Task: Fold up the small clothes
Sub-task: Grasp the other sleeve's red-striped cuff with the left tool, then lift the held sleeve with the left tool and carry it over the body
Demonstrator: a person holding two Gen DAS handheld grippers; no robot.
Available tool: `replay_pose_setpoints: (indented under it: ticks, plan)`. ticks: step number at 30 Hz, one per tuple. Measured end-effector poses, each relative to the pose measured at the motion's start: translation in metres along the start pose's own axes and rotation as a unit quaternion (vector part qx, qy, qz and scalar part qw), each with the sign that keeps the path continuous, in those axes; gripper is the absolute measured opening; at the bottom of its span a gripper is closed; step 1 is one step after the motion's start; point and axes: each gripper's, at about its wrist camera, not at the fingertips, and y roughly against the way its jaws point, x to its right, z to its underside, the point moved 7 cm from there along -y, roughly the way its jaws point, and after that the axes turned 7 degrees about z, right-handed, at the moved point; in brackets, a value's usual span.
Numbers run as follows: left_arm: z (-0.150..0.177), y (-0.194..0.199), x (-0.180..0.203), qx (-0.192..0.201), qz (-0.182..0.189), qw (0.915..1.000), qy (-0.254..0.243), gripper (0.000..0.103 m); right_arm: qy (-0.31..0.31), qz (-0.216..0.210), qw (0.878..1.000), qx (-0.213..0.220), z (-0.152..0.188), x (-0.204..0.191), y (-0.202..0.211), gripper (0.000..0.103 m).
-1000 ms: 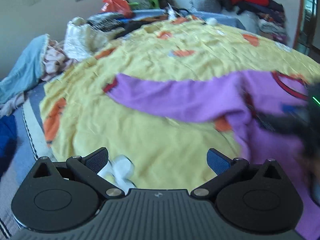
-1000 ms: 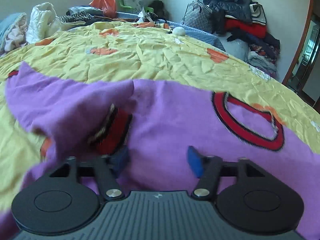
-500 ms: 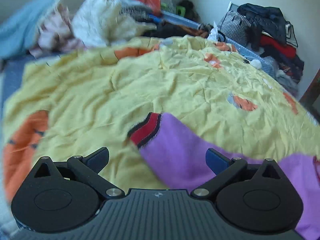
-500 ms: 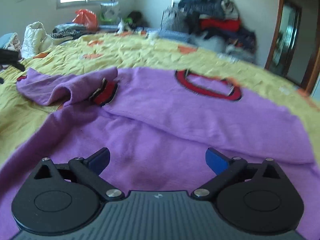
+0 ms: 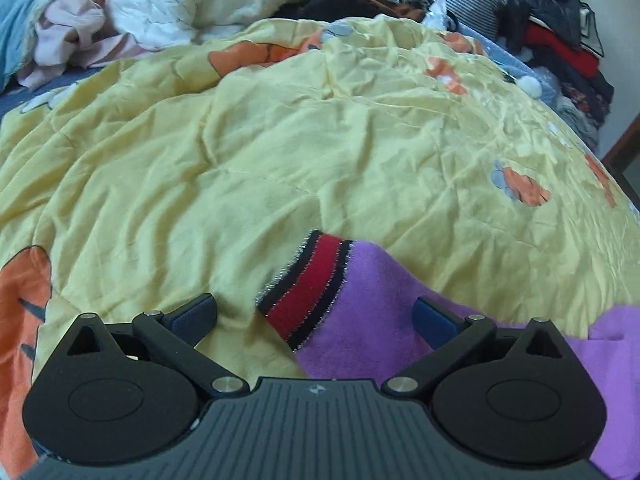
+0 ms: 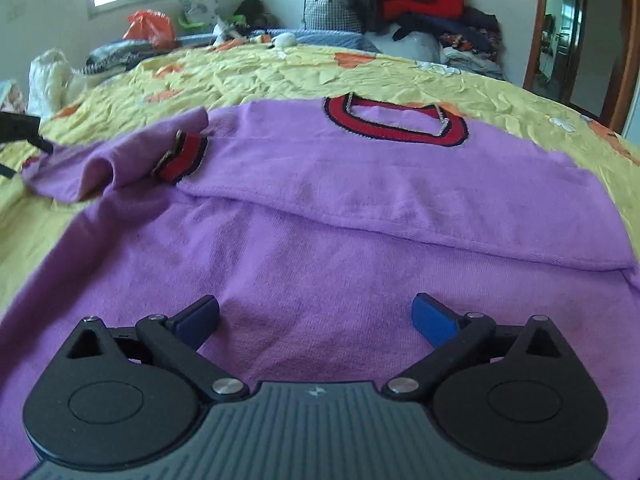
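A purple sweater [image 6: 320, 216] with a red-and-black collar [image 6: 400, 124] lies flat on the yellow bedspread [image 6: 280, 76]. One sleeve is folded across the chest, its red cuff [image 6: 182, 158] lying on the body. The other sleeve [image 5: 376, 320] stretches out to the left, and its red-and-black cuff [image 5: 308, 284] lies between the open fingers of my left gripper [image 5: 316, 316]. My right gripper [image 6: 316, 316] is open and empty, just above the sweater's lower body. The left gripper shows in the right wrist view at the far left edge [image 6: 20, 132].
A heap of white and pink laundry [image 5: 132, 12] lies at the bed's far left. Stacked dark and red clothes and a checked bag [image 6: 400, 8] stand against the far wall. An orange bag [image 6: 150, 28] is under the window. A doorway [image 6: 568, 40] is at right.
My right gripper let go of the folded sleeve's cuff, opened and drew back over the lower body. My left gripper swung to the outstretched sleeve and closed in until its cuff lies between the fingers.
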Motion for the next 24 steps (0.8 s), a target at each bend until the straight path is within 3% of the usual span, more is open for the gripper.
replay_pose_setpoints:
  ticks: [2, 8, 18, 24]
  plan:
    - [0.0, 0.002, 0.0, -0.008, 0.029, 0.9995, 0.009, 0.101, -0.002, 0.004, 1.0, 0.011, 0.003, 0.001, 0.002, 0.103]
    - [-0.011, 0.006, -0.01, -0.019, 0.112, 0.9911, 0.069, 0.083, -0.027, -0.013, 0.999, 0.021, 0.003, 0.006, 0.005, 0.103]
    - [-0.009, 0.002, -0.01, -0.048, 0.113, 0.9908, 0.057, 0.008, -0.041, -0.02, 0.999, 0.025, 0.002, 0.01, 0.005, 0.103]
    - [-0.012, 0.033, -0.018, 0.014, 0.101, 0.9925, 0.068, 0.006, -0.042, -0.013, 0.999, 0.022, 0.001, 0.01, 0.003, 0.103]
